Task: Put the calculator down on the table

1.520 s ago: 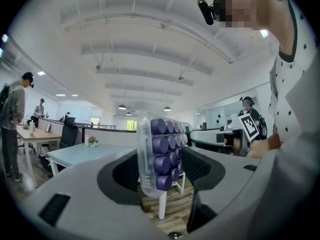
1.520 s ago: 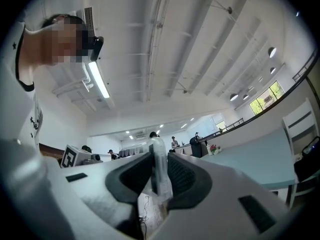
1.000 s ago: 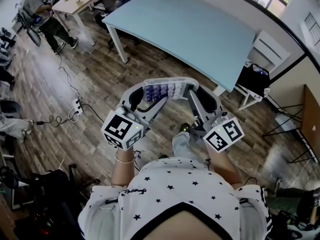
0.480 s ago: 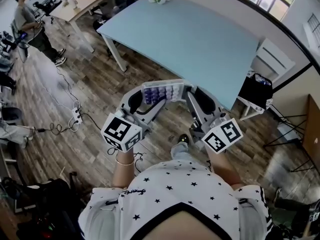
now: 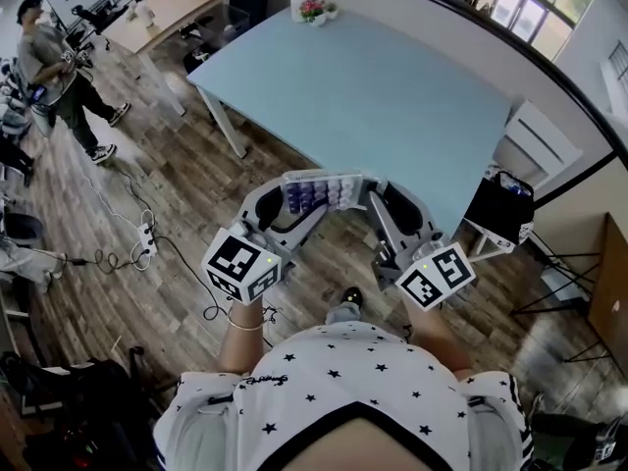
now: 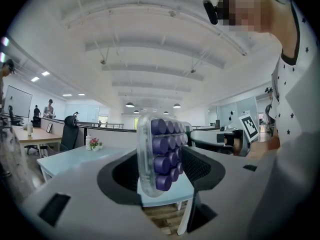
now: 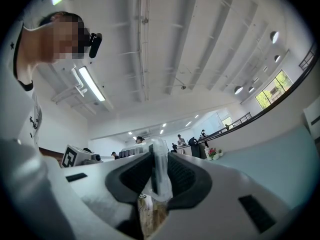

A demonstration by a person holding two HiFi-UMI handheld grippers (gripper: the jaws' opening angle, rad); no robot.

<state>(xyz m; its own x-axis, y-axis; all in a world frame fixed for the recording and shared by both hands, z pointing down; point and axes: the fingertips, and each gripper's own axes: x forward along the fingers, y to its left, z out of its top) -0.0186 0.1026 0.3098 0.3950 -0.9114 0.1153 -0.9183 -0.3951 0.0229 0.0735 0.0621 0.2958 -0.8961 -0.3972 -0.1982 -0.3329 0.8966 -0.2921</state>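
A clear calculator (image 5: 321,188) with purple keys hangs in the air between both grippers, just short of the near edge of the light blue table (image 5: 392,86). My left gripper (image 5: 297,198) is shut on its left end. In the left gripper view the keys (image 6: 165,151) face sideways between the pads. My right gripper (image 5: 363,193) is shut on the right end. The right gripper view shows the calculator (image 7: 160,174) edge-on, pinched between the dark pads.
A small flower pot (image 5: 314,10) stands at the table's far end. A person (image 5: 54,62) stands at upper left near a wooden desk (image 5: 162,13). Cables and a power strip (image 5: 147,238) lie on the wood floor. A black bag (image 5: 500,183) sits at right.
Both grippers have carried the calculator forward and the blue table has come closer beneath them. The grip looks the same. The person at upper left has shifted position.
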